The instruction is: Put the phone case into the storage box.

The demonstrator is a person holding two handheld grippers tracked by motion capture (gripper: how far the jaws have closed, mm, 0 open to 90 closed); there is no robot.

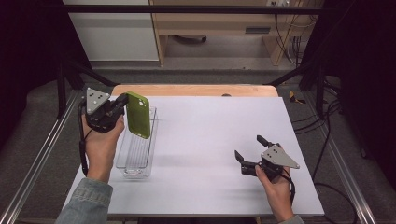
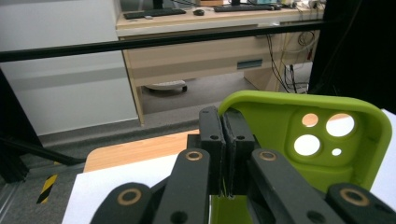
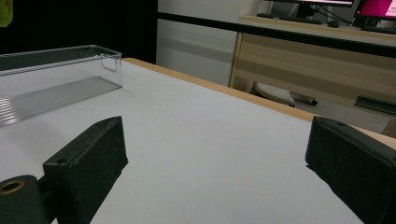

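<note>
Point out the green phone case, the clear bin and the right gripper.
green phone case [image 1: 138, 115], high view, middle of its back.
clear bin [image 1: 135, 171], high view, near end wall.
right gripper [image 1: 250, 147], high view, between its open jaws.

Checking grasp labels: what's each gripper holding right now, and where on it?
The left gripper is shut on the rim of the green phone case, at its edge opposite the camera cutouts. The right gripper is open and holds nothing.

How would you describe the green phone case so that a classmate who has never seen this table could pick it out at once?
Start at the white table and look to its left side, where a clear plastic bin sits. Just above that bin, the left gripper has its jaws shut on the edge of the phone case. It is the single bright lime-green object, with round camera holes near one corner.
</note>
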